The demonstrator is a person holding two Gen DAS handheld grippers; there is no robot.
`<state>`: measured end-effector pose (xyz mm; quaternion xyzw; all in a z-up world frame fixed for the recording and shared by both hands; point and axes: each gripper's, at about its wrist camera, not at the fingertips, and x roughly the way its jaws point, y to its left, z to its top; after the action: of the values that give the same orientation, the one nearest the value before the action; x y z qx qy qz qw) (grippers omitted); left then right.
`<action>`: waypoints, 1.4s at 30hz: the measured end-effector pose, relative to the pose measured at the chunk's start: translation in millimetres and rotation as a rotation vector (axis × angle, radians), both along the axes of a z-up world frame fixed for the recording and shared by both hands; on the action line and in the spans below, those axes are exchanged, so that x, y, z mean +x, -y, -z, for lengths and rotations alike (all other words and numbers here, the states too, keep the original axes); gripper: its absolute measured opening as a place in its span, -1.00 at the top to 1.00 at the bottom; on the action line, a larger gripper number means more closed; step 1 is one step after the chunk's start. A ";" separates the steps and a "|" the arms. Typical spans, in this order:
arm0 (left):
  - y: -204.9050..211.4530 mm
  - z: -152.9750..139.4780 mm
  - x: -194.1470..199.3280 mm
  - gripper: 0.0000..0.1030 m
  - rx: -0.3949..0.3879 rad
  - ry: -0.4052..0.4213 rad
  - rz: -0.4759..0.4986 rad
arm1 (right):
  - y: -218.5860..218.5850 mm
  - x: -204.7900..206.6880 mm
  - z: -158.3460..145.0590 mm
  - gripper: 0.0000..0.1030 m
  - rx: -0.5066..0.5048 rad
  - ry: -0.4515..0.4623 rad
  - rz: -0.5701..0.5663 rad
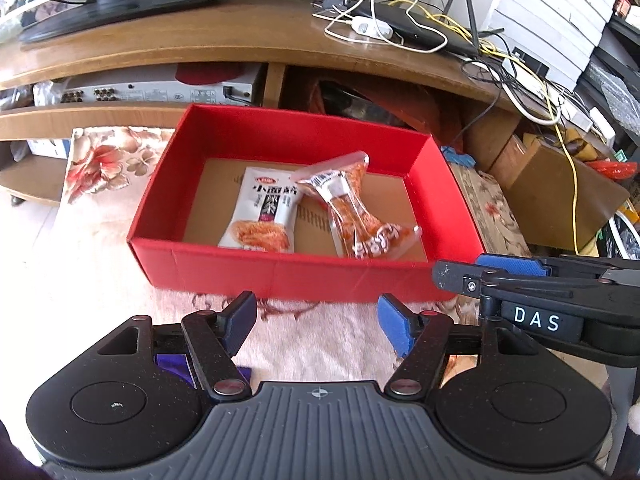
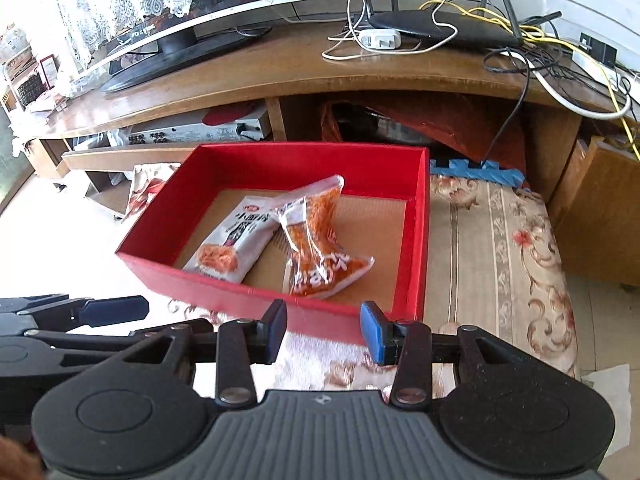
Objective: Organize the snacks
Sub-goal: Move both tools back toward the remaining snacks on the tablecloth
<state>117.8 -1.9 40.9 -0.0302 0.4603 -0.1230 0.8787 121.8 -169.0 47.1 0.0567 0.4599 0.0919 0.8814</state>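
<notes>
two snack packets lie in the red box (image 1: pixel 224 248): a white packet (image 1: pixel 262 210) flat on the cardboard floor, and a clear orange packet (image 1: pixel 356 216) overlapping its upper corner and tilted toward the right wall. the box sits on a floral cloth (image 1: pixel 100 160) in front of a wooden tv stand (image 1: pixel 240 44). both claws hover just short of the near wall, holding nothing: the left claw (image 1: pixel 316 322) stands about half open, the right claw (image 2: pixel 324 330) narrower. judging the step as reaching for another snack, none shows outside the box; look first, keep clear of the rim
</notes>
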 end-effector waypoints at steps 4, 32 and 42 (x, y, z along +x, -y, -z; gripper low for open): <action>-1.7 5.1 -10.0 -0.44 -0.007 -0.028 0.008 | -0.8 -12.4 2.6 0.23 -0.002 -0.017 0.005; 33.3 60.0 -47.4 -0.49 0.157 -0.180 0.190 | 51.4 -68.5 15.1 0.09 0.025 -0.141 0.136; 29.6 49.4 -50.4 -0.27 0.122 -0.182 0.177 | 52.4 -55.6 29.9 0.08 -0.001 -0.187 0.124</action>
<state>67.4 -31.5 -8.5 0.0530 0.5457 -0.1686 0.8191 66.1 -221.4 17.2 0.0928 0.5359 0.0311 0.8386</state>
